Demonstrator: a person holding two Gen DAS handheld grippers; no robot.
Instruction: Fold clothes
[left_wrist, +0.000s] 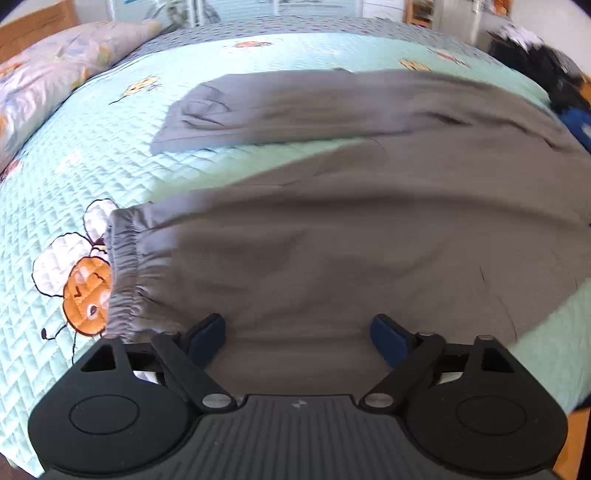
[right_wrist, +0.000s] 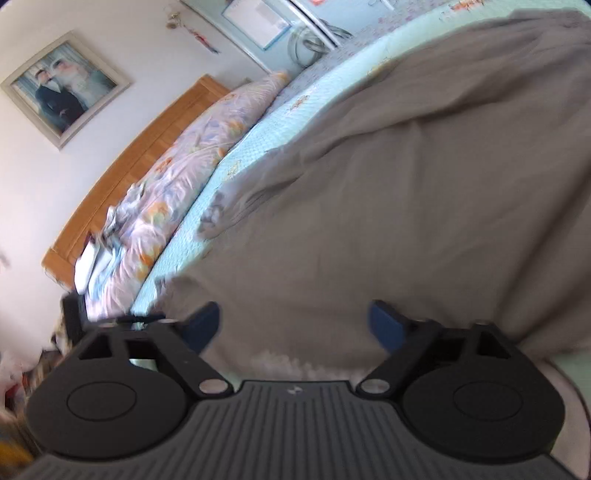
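Observation:
Grey trousers (left_wrist: 351, 240) lie spread on a light green quilted bedspread (left_wrist: 55, 184). One leg runs toward the far side, and the other ends in an elastic cuff (left_wrist: 123, 273) near me on the left. My left gripper (left_wrist: 297, 334) is open just above the near leg, right of the cuff, with cloth showing between its blue pads (left_wrist: 210, 330). In the right wrist view the same grey trousers (right_wrist: 406, 203) fill most of the picture. My right gripper (right_wrist: 293, 321) is open over their near edge, and nothing is pinched between its fingers.
A flowered pillow (left_wrist: 48, 74) lies at the bed's far left, against a wooden headboard (right_wrist: 122, 166). A framed photo (right_wrist: 64, 88) hangs on the wall. Dark clothes (left_wrist: 543, 70) are piled at the bed's far right. Cartoon bees (left_wrist: 79, 280) are stitched on the bedspread.

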